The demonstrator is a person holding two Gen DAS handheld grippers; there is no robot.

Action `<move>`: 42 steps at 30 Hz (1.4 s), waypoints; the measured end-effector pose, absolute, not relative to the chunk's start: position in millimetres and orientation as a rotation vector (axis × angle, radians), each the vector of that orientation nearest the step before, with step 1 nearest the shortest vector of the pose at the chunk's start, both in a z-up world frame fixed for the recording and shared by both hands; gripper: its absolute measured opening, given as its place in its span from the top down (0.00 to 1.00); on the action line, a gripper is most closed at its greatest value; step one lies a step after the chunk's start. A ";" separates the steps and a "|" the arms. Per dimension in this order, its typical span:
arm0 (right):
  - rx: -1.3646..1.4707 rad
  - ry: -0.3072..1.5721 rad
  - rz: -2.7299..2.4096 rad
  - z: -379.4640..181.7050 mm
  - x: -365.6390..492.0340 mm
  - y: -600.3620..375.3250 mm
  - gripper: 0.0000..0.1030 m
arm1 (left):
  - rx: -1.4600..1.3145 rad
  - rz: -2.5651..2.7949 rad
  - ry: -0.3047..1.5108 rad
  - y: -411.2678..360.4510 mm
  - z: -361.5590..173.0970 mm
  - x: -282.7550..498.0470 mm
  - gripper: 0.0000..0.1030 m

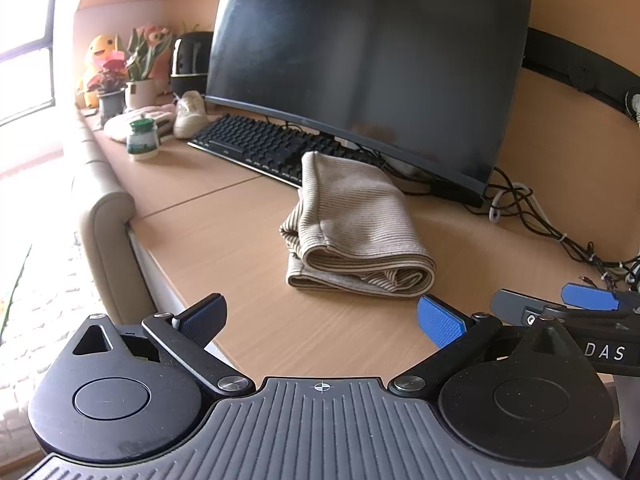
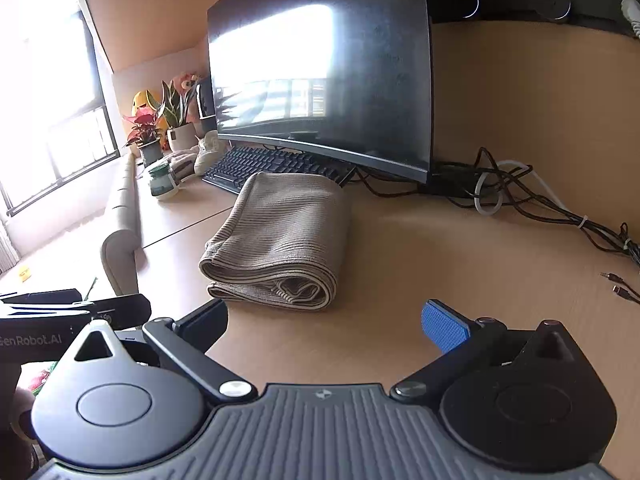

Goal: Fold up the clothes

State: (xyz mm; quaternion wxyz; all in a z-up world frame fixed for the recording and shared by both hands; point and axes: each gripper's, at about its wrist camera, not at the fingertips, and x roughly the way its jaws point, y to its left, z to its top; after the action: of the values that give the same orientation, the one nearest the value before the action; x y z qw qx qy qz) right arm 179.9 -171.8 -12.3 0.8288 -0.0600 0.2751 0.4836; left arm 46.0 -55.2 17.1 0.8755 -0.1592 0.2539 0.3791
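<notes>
A beige ribbed garment [image 1: 356, 224] [image 2: 282, 236] lies folded into a thick bundle on the wooden desk, just in front of the keyboard. My left gripper [image 1: 322, 322] is open, hovering over bare desk a little nearer than the bundle, with nothing between its fingers. My right gripper [image 2: 324, 322] is open too, held back from the bundle's near folded edge and touching nothing. The right gripper's blue-padded tip [image 1: 588, 298] shows at the right edge of the left wrist view; the left one [image 2: 72, 308] shows at the left of the right wrist view.
A black keyboard [image 1: 256, 146] and a dark curved monitor [image 1: 368, 64] stand behind the garment. A green-capped bottle [image 1: 141, 139], potted plants [image 1: 138, 80], a shoe and plush toys sit far left. Tangled cables [image 2: 540, 200] run along the right. The desk's edge drops to a padded armrest [image 1: 108, 232].
</notes>
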 end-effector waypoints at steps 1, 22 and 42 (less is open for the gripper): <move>-0.128 0.585 1.027 -12.5 179.9 -171.7 0.00 | -0.332 0.791 0.529 -55.2 17.1 45.9 0.00; -0.135 0.583 1.032 -11.8 179.9 -174.4 0.00 | -0.333 0.790 0.524 -59.1 18.3 43.8 0.00; -0.162 0.571 1.036 -11.9 175.8 -176.2 0.00 | -0.332 0.788 0.532 -62.6 17.3 42.4 0.00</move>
State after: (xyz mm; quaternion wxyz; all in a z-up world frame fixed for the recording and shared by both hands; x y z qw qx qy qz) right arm 175.8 -176.2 -11.9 0.8271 -0.0761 0.2689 0.4877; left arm 42.4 -62.6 17.3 0.8758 -0.1591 0.2550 0.3776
